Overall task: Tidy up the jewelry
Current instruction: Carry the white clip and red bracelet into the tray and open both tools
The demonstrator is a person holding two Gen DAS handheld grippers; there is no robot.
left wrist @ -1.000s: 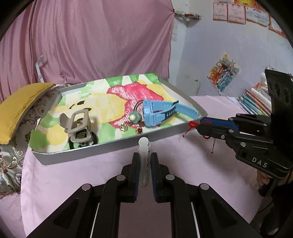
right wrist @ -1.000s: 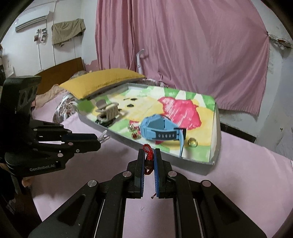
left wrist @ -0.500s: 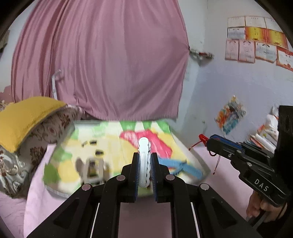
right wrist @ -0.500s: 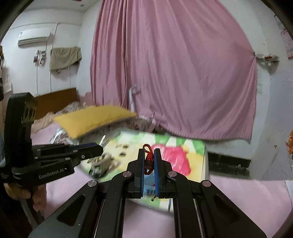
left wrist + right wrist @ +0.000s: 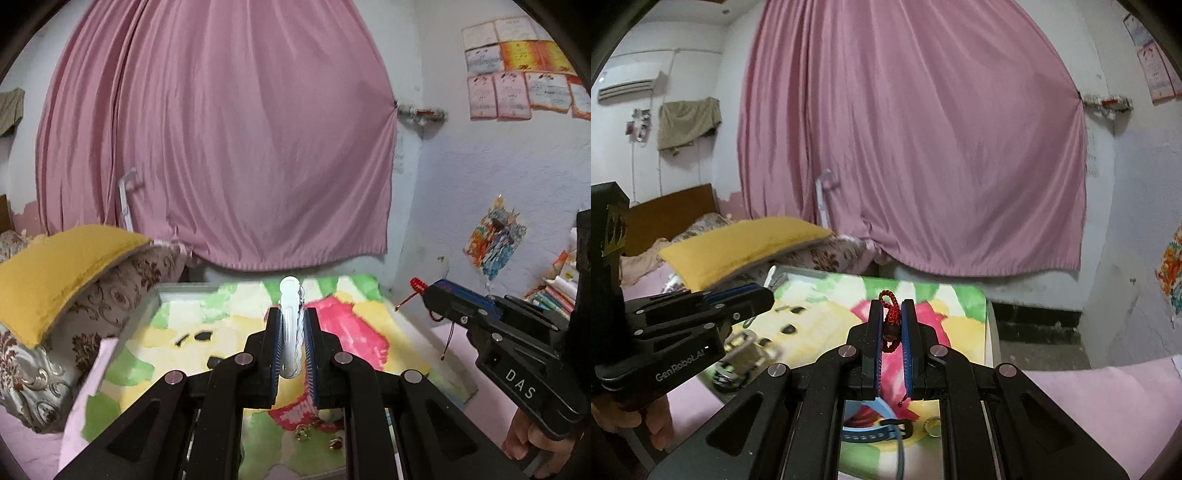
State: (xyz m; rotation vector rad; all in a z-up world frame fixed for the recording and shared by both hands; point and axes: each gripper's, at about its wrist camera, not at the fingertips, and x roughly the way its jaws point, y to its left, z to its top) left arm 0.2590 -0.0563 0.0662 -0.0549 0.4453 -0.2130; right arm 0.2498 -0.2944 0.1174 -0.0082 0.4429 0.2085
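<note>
Small bedroom: pink curtain [image 5: 221,147] across the back wall, pink cloth-covered surface [image 5: 1089,398] below, yellow cushion [image 5: 55,273] on a patterned pillow at the left.

Left gripper [image 5: 292,314] closed on a white hair clip [image 5: 290,295], clip upright between the blue pads, rounded tip poking above the fingertips. Right gripper [image 5: 891,317] clamped on a red cord bracelet [image 5: 889,314], a loop sticking up past the pads, a dark bead pinched between them, a thin red strand hanging loose underneath. Both held above the tray [image 5: 991,325], side by side, near each other but apart.

Under and beyond the grippers, a grey-rimmed tray lined with a bright green, yellow and pink picture. On that lining: blue watch [image 5: 875,432] close beneath the right gripper, small ring [image 5: 932,424] just beside its strap, beige claw clip [image 5: 746,354] toward the left side, blurred. Small gold and red pieces [image 5: 317,435] low in the left view. Paper sheets [image 5: 517,88] pinned on the right wall, books [image 5: 550,295] stacked below.
</note>
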